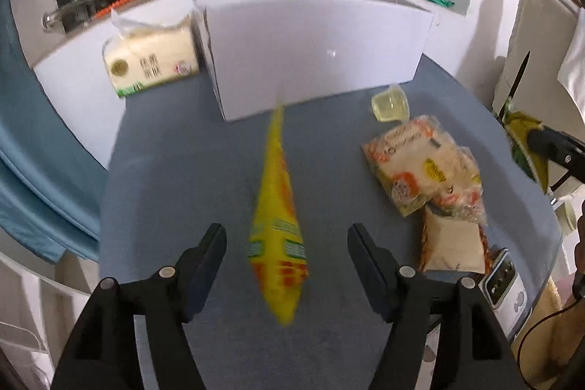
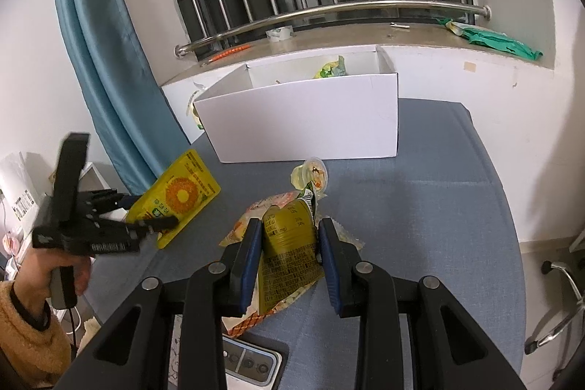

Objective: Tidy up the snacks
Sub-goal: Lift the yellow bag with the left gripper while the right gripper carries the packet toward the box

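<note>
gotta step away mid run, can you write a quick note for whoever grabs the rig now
Left tongs: open, with the yellow packet edge-on between them, unclamped and blurred.
Right tongs: shut on the green packet, over the orange-and-white packets.
Done: at least one snack is in the white box.
Left: the yellow and green packets, the jelly cup in front of the box, and the orange-and-white packets.

Motion-blurred yellow snack packet (image 1: 278,225); tissue pack (image 2: 193,108) mostly hidden behind white box (image 2: 303,119).
</note>
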